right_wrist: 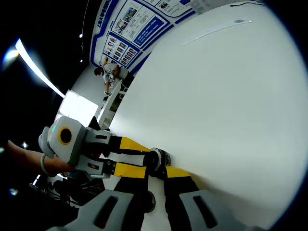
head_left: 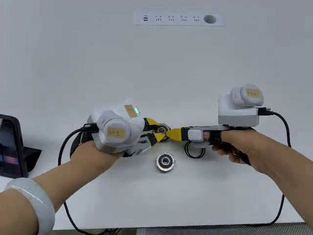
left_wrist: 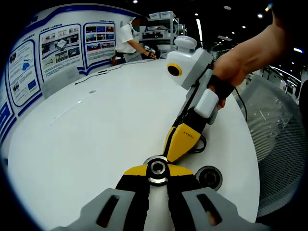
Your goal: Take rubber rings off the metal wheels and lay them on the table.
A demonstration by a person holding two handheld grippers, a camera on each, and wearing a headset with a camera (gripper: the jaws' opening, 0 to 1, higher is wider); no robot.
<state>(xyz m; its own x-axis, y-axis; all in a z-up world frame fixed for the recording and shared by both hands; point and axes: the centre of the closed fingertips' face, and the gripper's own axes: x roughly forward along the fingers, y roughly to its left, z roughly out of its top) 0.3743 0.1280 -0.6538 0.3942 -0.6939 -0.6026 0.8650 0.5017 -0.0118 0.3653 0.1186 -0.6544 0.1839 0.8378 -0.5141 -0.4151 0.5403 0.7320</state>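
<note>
Above the table (head_left: 122,196), left tool (head_left: 156,130) and right tool (head_left: 172,133) grip one wheel (head_left: 163,129).

The white worktop (head_left: 146,73) carries a metal wheel (head_left: 165,162), black rubber rings (head_left: 194,152) just beside it, and a tablet (head_left: 9,147) at its left edge.

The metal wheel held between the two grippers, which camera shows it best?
The left gripper view: the wheel faces the lens, hub clear, between yellow fingers. The head view shows it partly hidden by both grippers; the right gripper view shows it side-on.
</note>
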